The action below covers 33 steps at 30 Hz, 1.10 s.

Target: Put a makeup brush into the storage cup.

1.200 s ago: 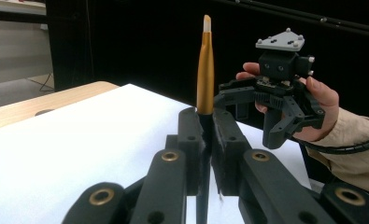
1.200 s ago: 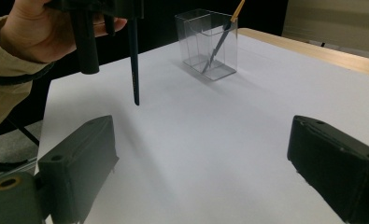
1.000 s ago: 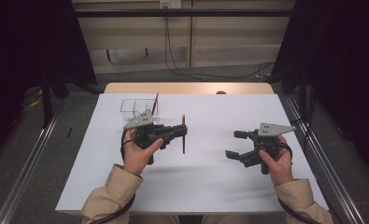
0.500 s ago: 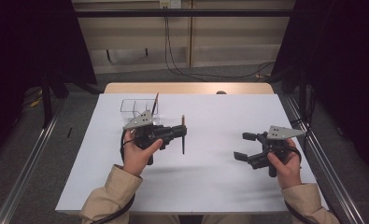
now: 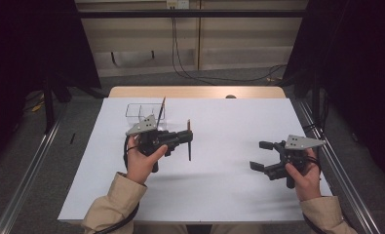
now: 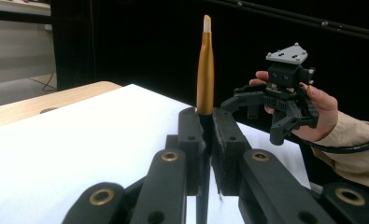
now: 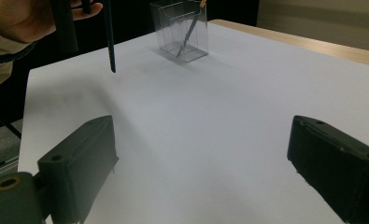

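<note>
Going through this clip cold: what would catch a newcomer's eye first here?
First, the left claw, shut on a slim pen with a gold barrel and dark lower end, held upright above the white sheet left of centre. Next, the clear box at the sheet's far left, with a second pen leaning in it. The right claw hangs open and holds nothing near the sheet's right edge.

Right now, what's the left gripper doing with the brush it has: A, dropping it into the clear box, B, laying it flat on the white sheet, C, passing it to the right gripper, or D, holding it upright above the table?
D: the left gripper is shut on the brush, which stands upright with its lower end clear of the white sheet.
</note>
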Available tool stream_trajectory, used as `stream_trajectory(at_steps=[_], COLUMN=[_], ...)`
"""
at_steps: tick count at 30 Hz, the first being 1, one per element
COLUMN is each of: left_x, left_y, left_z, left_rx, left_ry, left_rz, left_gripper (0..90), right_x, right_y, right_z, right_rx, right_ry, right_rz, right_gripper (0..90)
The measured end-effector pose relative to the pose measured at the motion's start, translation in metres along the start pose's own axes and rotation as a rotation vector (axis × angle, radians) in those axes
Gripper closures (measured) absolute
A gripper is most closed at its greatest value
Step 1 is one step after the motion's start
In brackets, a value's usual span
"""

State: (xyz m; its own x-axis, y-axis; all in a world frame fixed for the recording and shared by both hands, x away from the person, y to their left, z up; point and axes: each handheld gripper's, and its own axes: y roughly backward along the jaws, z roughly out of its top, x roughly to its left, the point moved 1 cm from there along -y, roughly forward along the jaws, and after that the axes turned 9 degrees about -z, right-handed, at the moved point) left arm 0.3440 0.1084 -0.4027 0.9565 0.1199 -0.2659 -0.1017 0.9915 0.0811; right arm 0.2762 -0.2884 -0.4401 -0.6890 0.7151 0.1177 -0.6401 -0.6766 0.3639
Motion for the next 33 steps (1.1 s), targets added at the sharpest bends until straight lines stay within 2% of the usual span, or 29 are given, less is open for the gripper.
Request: stream_trajectory(at_steps=[33], left_x=[0.0], left_y=[0.005], left_z=[0.001], left_rx=[-0.008], left_ry=[-0.012], left_rz=[0.011], left_gripper=[83.5], right_x=[-0.006], right_y=[0.024], right_z=[-0.015], right_rx=[0.016], right_ry=[0.008], right_rz=[-0.038], right_gripper=[8.1])
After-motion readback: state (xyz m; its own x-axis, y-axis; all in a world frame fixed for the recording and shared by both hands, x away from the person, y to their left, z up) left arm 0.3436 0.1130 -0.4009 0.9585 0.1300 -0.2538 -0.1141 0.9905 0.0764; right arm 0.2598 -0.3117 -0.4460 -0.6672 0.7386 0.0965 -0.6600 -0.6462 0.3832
